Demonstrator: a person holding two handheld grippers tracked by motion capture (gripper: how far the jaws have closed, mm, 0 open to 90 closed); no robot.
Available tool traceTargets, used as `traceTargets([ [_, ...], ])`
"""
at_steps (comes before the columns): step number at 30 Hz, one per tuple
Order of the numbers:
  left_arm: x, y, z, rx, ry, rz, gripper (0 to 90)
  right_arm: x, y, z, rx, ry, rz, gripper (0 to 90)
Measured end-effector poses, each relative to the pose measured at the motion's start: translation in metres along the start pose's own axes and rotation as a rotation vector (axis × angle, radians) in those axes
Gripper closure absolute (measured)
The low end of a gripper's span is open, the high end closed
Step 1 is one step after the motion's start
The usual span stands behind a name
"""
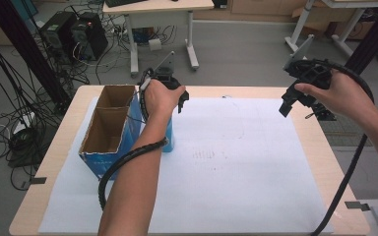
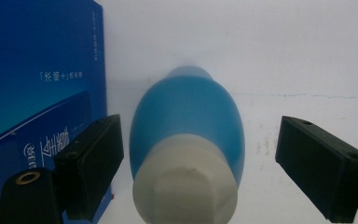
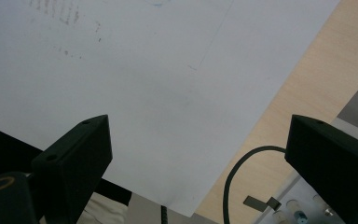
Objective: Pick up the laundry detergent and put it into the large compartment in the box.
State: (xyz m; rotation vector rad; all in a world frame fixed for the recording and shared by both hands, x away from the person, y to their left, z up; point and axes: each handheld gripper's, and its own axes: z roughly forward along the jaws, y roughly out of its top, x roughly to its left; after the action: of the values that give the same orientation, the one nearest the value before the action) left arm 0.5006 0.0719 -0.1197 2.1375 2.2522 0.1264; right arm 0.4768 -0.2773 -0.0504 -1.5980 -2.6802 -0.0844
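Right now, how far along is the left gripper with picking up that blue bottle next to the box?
Done: the left gripper is down around the blue bottle, which stands beside the blue box. In hand: its jaws straddle the bottle below the white cap, with gaps on both sides, so no grip yet. Left: closing, lifting and probably placing it. The right gripper waits open over the white sheet.

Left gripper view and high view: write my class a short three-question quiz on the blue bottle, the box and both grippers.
1. True or false: the left gripper has its pads pressed on the blue bottle.
2. What stands right beside the bottle: (a) a blue cardboard box, (b) a mug, (c) a tray?
3. What lies between the right gripper's jaws?

Key: 1 false, gaps show on both sides. 2 a. 3 nothing; they hang open over the white sheet.
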Motion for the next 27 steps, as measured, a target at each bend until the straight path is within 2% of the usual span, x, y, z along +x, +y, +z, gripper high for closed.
traceTargets([
  [10, -0.0027, -0.0019, 0.0035, 0.001, 0.018, 0.023, 26.9, -0.0036, -0.0011, 0.0008, 0.000, 0.008, 0.006, 7.5],
  [16, -0.0043, -0.0039, 0.0048, -0.001, 0.041, 0.039, 37.0, -0.0036, -0.0016, 0.0009, -0.002, 0.011, 0.003, 7.5],
  [27, -0.0035, -0.0063, 0.0048, -0.010, 0.040, 0.052, 37.7, -0.0032, -0.0031, 0.0001, -0.005, 0.011, 0.001, 7.4],
])
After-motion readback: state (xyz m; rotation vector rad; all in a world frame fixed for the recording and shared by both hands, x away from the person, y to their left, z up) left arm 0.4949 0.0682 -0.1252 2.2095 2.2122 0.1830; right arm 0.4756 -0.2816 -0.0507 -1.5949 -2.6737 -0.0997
